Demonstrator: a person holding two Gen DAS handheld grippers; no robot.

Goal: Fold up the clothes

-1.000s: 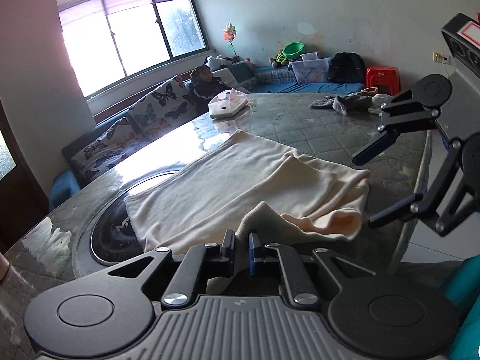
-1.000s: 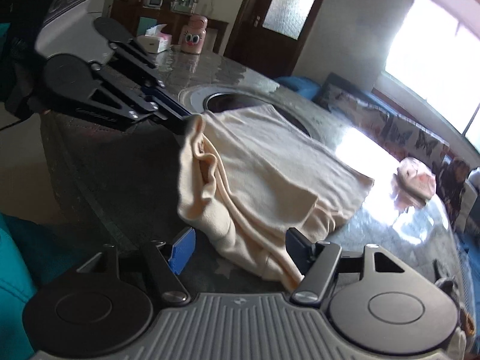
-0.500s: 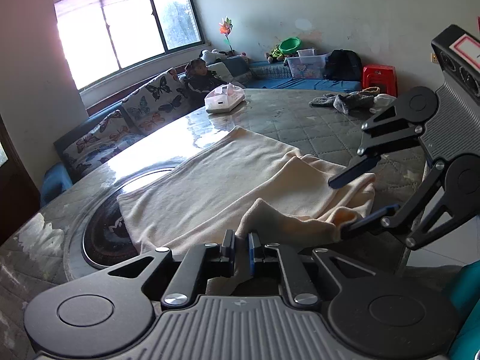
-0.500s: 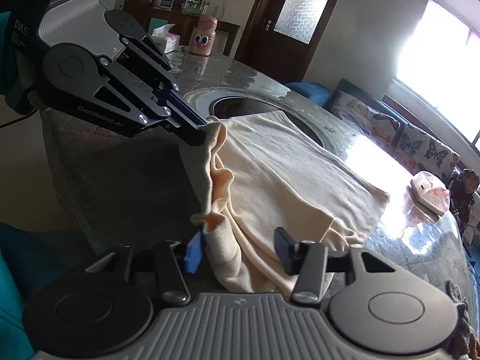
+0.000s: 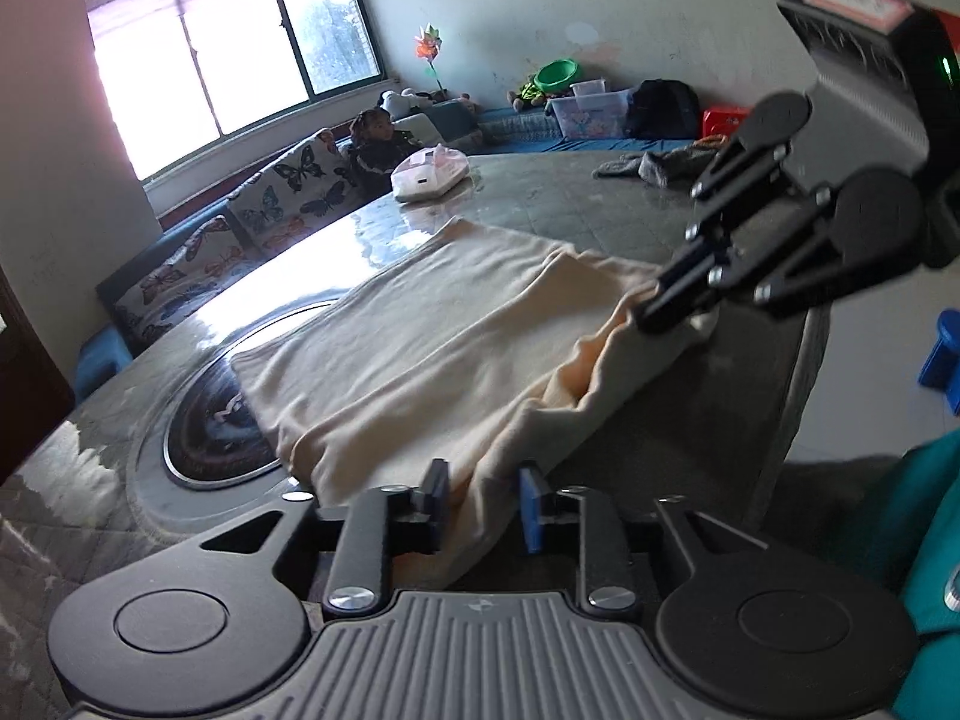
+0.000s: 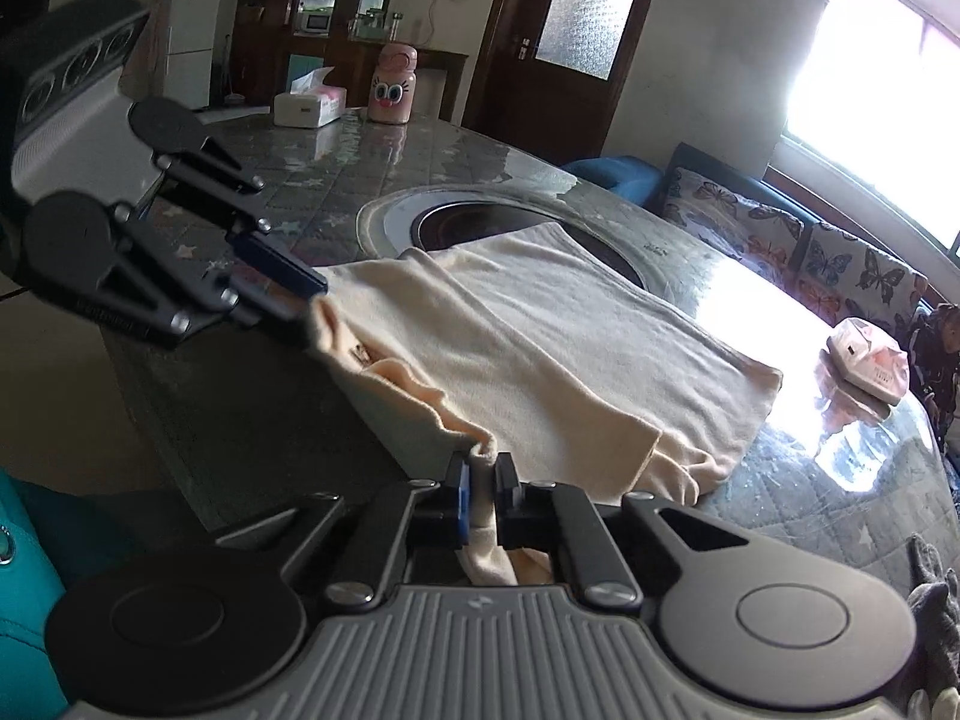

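Note:
A cream garment (image 5: 432, 348) lies spread on the round stone table (image 5: 600, 204), its near edge bunched at the table's rim. My left gripper (image 5: 483, 501) has its jaws apart, with the garment's near corner lying loosely between them. It also shows in the right wrist view (image 6: 300, 300), touching the cloth's left corner. My right gripper (image 6: 483, 495) is shut on the garment's near edge (image 6: 480, 456). It shows in the left wrist view (image 5: 666, 306) pinching the cloth's right corner.
A round dark inset (image 6: 480, 228) sits in the table under the garment's far side. A pink-white pouch (image 5: 429, 171), grey clothes (image 5: 654, 165), a tissue box (image 6: 309, 105) and a pink bottle (image 6: 393, 84) stand on the table. A sofa (image 5: 252, 222) with a child lies beyond.
My right gripper moved in and shut on the garment's near edge. My left gripper's jaws opened, loosening its hold on the corner. The near edge now stretches between the two grippers.

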